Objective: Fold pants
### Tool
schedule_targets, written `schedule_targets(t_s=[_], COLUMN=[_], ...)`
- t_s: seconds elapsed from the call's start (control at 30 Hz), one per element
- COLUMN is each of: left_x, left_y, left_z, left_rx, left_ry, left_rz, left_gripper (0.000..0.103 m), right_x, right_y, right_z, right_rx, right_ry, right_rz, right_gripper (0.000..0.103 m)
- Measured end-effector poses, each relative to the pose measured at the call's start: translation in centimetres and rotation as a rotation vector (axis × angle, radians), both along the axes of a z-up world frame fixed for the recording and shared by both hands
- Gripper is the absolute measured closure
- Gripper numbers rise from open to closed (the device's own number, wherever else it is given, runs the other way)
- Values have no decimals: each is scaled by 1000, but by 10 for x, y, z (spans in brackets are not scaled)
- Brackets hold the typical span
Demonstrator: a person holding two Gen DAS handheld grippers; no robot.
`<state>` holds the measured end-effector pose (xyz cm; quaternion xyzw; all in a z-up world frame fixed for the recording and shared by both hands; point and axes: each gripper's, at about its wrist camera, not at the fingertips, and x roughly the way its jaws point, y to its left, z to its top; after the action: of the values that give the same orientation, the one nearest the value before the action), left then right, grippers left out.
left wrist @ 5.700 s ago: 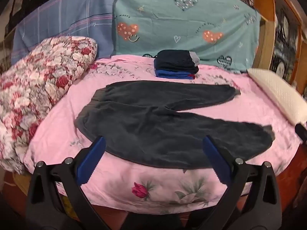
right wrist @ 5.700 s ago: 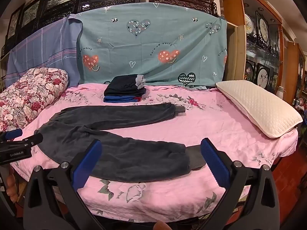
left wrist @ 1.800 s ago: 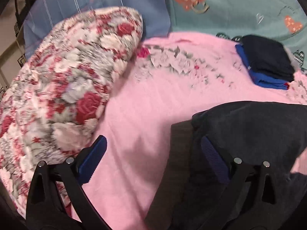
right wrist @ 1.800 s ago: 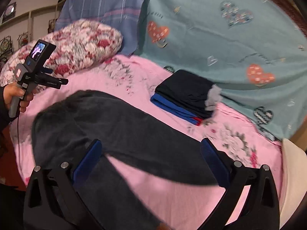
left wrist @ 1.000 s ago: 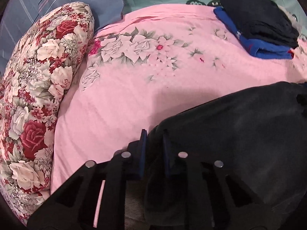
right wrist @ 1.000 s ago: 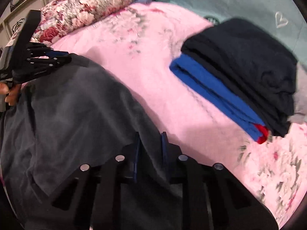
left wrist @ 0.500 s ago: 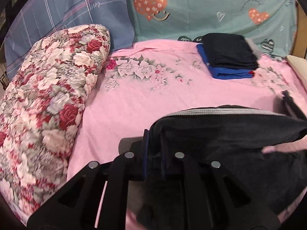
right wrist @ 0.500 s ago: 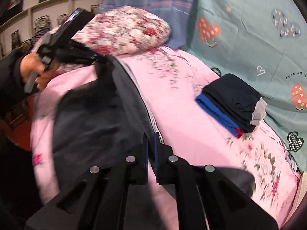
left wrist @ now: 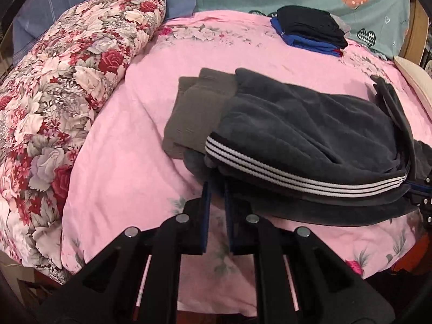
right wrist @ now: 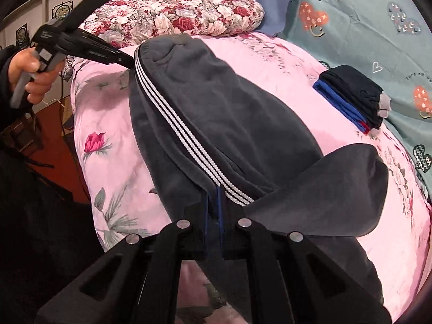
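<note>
I am in the lengthwise fold: my left gripper (left wrist: 216, 189) and my right gripper (right wrist: 213, 199) each pinch the striped edge of the pants (left wrist: 297, 124), stretched between them just ahead of my fingers. Next, I judge, I lower that edge and let go together (evenly). The dark grey fleece drapes thick and soft on the pink bedspread (left wrist: 129, 140).
</note>
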<state>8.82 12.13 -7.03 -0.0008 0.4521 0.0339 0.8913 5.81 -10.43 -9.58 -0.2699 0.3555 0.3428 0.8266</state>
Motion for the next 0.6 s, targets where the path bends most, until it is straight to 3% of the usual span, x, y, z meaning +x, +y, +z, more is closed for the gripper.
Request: schedule_targets(t_s=[0.2,0.37,0.5,0.6], left_x=[-6,3,26,35], left_y=[8,1,-14,-24], left_z=[31,57,37,3], left_rx=[0,-1,12,74], left_ry=[-85,-160,-107,-11], left_rz=[35,30,2,-35], left_gripper=[93,86,86,86], right_x=[-7,-5,-9,-12], right_y=[2,-4,-7,-1], right_z=[-3,10,19,-5], right_rx=[-14,59,99,9], right_ry=[-45,-55,-57,-3], right_rz=[-12,-32,-39,-12], right_gripper=[97,97,97,94])
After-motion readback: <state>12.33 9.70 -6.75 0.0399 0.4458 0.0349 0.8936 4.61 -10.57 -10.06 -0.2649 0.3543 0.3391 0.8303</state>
